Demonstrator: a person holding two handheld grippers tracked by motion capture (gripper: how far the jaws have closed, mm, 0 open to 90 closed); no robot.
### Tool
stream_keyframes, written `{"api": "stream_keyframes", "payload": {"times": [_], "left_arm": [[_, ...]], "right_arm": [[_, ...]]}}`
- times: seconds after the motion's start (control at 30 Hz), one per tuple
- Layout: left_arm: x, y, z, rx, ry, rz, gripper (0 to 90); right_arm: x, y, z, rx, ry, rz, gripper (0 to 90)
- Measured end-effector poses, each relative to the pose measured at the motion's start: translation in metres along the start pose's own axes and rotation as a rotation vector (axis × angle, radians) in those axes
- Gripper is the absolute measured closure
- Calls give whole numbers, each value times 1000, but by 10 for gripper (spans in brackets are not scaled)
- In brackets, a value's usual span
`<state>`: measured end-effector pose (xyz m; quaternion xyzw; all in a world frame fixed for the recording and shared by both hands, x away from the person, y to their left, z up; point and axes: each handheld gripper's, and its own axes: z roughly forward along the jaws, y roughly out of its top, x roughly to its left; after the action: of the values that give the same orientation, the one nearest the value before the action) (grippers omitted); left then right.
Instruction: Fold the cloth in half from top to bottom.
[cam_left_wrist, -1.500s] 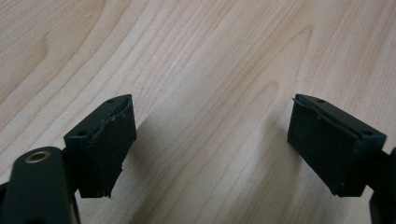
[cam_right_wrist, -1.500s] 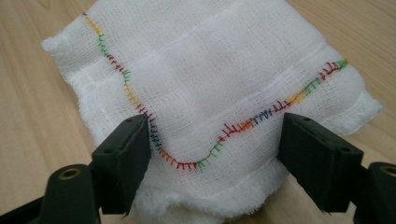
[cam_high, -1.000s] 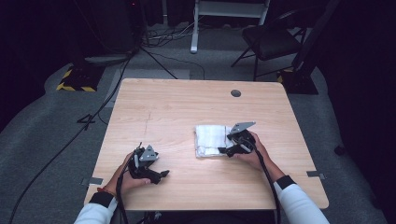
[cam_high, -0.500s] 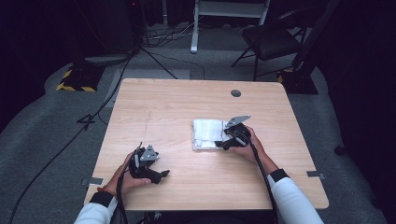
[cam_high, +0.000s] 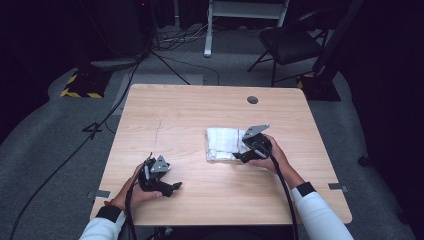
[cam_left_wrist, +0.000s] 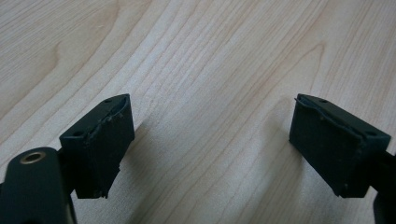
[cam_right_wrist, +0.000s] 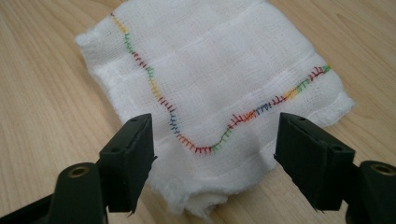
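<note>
A folded white cloth (cam_right_wrist: 219, 88) is seen lying flat on the wooden bench (cam_high: 190, 115), right of centre and toward the person's side. A wavy line of rainbow-coloured stitching is carried across its top layer, and its layered edges are stacked loosely at the near corner.

The right gripper (cam_right_wrist: 212, 154) is poised right at the cloth's near edge, jaws spread wide on either side of that corner, nothing clamped between them. From the high view the right gripper (cam_high: 248, 152) is seen at the cloth's (cam_high: 223, 144) right edge, its grey plate tilted up, with the right hand (cam_high: 272, 157) wrapped behind it.

Well apart, near the bench's front left, the left gripper (cam_high: 170, 188) is held low in the left hand (cam_high: 135, 187). In its own view the left gripper (cam_left_wrist: 210, 149) is shown with jaws parted wide over bare wood grain, nothing gripped.

Beyond the bench, a black chair (cam_high: 287, 45) and trailing cables (cam_high: 175, 37) are picked out on the grey floor (cam_high: 50, 130).
</note>
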<state>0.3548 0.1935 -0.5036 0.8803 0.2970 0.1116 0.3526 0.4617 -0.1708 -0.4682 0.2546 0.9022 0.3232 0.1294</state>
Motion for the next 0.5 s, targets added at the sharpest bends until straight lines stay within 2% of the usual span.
{"api": "stream_keyframes", "payload": {"times": [0.23,0.3,0.4,0.5], "left_arm": [[0,0,0,-1,2,1,143],[0,0,0,-1,1,1,142],[0,0,0,-1,1,1,142],[0,0,0,-1,2,1,142]], "right_arm": [[5,-4,-14,19,-23,-27,282],[6,-7,-21,14,-49,-50,291],[9,-12,-28,49,-72,-75,288],[10,-17,-35,58,-81,-88,289]]}}
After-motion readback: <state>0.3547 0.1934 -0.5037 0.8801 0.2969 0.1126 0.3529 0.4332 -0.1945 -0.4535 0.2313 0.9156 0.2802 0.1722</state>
